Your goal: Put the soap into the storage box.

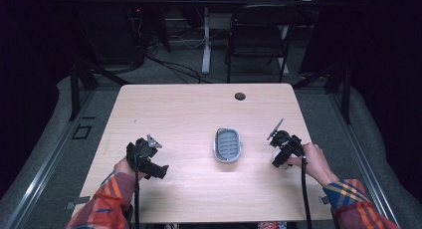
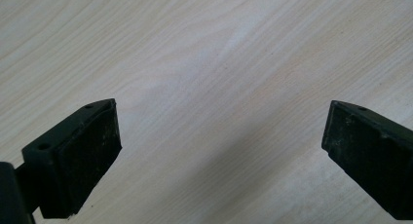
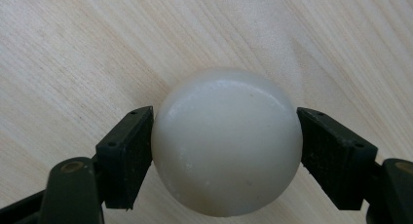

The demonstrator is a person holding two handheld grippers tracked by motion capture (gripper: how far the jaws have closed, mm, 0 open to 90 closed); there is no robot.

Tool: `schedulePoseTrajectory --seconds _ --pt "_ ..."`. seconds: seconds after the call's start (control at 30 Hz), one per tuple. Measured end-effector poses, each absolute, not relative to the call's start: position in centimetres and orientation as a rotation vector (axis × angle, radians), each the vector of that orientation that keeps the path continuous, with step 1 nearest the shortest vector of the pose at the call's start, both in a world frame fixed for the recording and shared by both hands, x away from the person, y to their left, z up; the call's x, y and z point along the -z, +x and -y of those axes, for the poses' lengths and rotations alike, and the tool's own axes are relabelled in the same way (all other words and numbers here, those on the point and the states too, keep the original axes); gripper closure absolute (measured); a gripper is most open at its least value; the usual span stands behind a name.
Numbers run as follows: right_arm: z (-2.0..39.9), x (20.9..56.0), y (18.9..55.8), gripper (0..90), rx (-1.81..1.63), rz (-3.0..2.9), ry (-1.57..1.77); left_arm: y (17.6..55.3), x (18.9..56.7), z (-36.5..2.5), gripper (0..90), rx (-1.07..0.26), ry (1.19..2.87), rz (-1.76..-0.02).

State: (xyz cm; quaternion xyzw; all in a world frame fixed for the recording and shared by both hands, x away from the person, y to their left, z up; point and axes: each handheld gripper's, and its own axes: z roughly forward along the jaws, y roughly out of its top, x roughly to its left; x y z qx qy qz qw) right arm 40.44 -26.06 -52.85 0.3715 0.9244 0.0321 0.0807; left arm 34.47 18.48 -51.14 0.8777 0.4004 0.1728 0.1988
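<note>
Right gripper view: tool [image 3: 225, 151] clamps white ball [image 3: 226, 141].

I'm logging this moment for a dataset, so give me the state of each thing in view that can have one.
Left tool: open, nothing between its jaws, over bare table.
Right tool: shut on the white ball, a jaw pressed on each side.
White ball: gripped, just above or on the table; cannot tell which.
Grey dish: upright at the table's middle, untouched, apparently empty.
Table: wooden, bare around the dish.
</note>
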Motion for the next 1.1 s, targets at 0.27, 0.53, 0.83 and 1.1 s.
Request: schedulePoseTrajectory --seconds 0.27,0.53,0.83,1.1 --pt "25.8 52.7 40.1 24.1 -0.121 -2.740 1.115 34.5 51.1 -18.5 0.8 -0.481 2.455 -1.122" --pt "25.6 52.5 40.0 24.1 -0.129 -2.764 1.092 34.5 51.2 -18.5 0.9 -0.480 2.454 -1.125" --pt "25.2 51.9 39.8 24.1 -0.132 -2.773 1.064 34.5 51.2 -18.5 0.9 -0.479 2.455 -1.125" --pt "25.0 51.6 39.8 24.1 -0.109 -2.778 1.052 34.5 51.2 -18.4 0.9 -0.482 2.455 -1.127"
